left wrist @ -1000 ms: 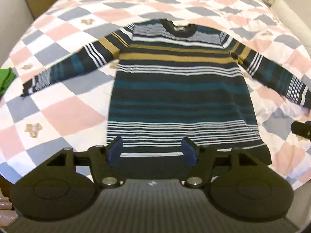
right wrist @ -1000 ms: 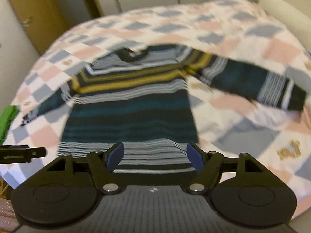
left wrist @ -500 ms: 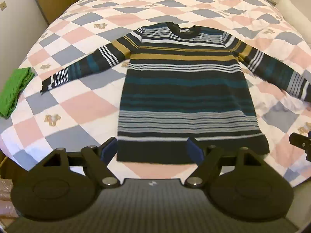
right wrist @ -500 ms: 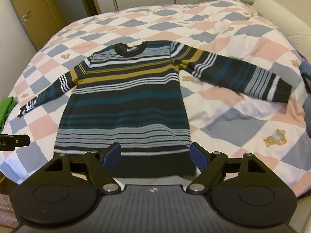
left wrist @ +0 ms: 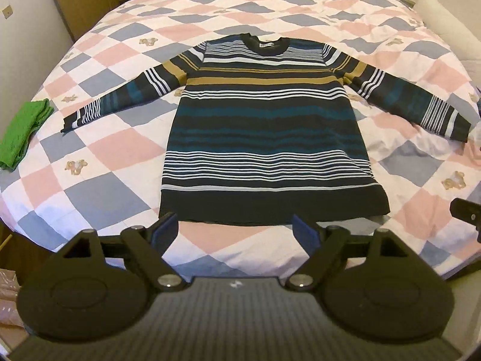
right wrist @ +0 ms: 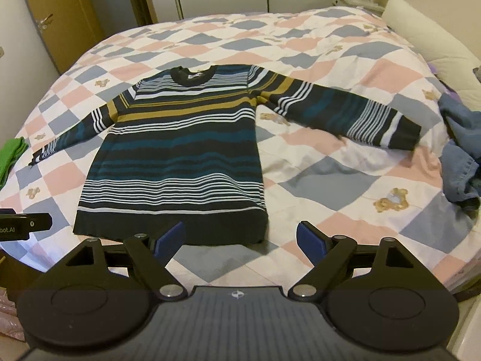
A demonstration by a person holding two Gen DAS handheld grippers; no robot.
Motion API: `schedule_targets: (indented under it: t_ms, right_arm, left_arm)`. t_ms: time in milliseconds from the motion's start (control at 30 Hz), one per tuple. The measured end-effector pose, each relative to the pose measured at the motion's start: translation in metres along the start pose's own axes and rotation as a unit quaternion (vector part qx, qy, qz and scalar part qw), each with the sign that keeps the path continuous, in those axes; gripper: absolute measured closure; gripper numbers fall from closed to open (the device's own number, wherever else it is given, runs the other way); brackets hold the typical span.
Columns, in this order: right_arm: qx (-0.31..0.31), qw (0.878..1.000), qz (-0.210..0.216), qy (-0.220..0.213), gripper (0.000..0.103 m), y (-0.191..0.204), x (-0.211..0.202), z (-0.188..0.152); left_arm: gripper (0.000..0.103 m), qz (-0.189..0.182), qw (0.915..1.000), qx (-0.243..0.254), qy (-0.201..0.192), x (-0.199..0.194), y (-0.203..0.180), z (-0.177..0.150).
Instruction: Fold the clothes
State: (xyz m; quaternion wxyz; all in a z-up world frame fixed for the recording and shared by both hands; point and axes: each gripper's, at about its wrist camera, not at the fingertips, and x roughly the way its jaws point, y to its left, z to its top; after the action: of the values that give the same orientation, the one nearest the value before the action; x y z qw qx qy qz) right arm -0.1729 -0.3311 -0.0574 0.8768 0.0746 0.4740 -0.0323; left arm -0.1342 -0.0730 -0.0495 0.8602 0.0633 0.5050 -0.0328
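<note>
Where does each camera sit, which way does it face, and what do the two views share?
Left wrist: on the left gripper, by the bed's foot, facing the striped sweater; own open jaws show, plus the right gripper's tip.
Right wrist: on the right gripper, further right, facing the sweater obliquely; open jaws and a blue garment show.
Shared: sweater, checked quilt, green cloth.

In the right wrist view, a black bar-shaped part of the other hand-held tool (right wrist: 22, 228) juts in at the left edge and carries white lettering cut off by the frame; the readable part is "bot.AI". The small white neck label (left wrist: 266, 44) inside the collar of the dark striped knit sweater (left wrist: 267, 138) is too small to read. No other text, number or sign is legible.
</note>
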Motion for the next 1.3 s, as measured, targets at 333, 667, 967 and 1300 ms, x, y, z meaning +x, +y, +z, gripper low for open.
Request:
schedule_targets:
  t_ms: [333, 667, 967, 1300]
  right_arm:
    - [-0.007, 1.000, 0.009, -0.008, 0.013, -0.011, -0.021, -0.005]
    - [-0.017, 1.000, 0.019, 0.001, 0.011, -0.014, -0.027, -0.008]
    - [-0.022, 0.999, 0.025, 0.002, 0.011, -0.016, -0.024, -0.008]
    - [-0.019, 1.000, 0.025, -0.003, 0.011, -0.023, -0.019, 0.004]
  left_arm:
    - [0.019, 0.012, 0.9999, 0.001, -0.010, -0.021, -0.008, -0.011]
    - [0.019, 0.018, 0.9998, -0.008, -0.009, -0.038, -0.009, -0.020]
    - [0.019, 0.022, 0.9996, -0.014, -0.009, -0.040, -0.012, -0.021]
    - [0.019, 0.021, 0.9996, -0.009, -0.016, -0.037, -0.018, -0.007]
